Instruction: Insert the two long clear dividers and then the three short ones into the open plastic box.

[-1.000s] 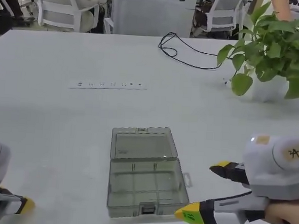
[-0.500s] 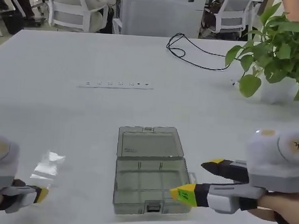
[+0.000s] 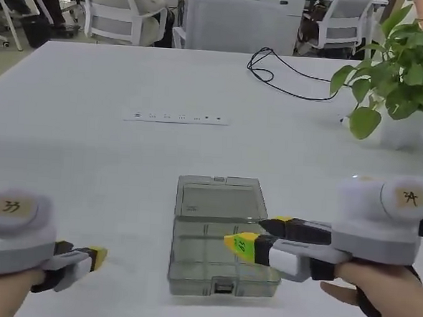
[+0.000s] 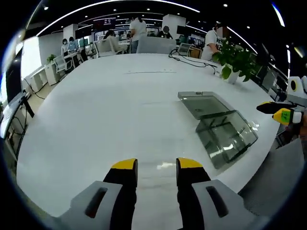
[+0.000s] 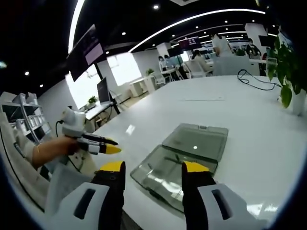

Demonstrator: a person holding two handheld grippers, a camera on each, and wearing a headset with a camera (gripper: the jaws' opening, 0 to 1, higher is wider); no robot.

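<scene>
The smoky clear plastic box point(image 3: 223, 256) lies open near the table's front edge, its lid point(image 3: 220, 200) flat behind it. Faint partition lines show inside the box point(image 5: 178, 165). My right gripper point(image 3: 261, 233) is open and hovers over the box's right half, jaws pointing left. My left gripper point(image 3: 90, 257) is low over the table to the left of the box, well apart from it. Its own view shows the left gripper point(image 4: 157, 165) open, with a faint glossy patch point(image 4: 165, 166) on the table between the tips; I cannot tell whether that is a divider. The box point(image 4: 223, 129) sits ahead to the right.
A white power strip point(image 3: 178, 118) lies mid-table. A black cable point(image 3: 274, 69) curls at the back right beside a potted plant point(image 3: 403, 77). Office chairs point(image 3: 120, 9) stand beyond the far edge. The table's front edge runs just below the box.
The right gripper has moved left from beside the box to over it. The left gripper has come up and right. The clear pieces seen beside it earlier are out of sight.
</scene>
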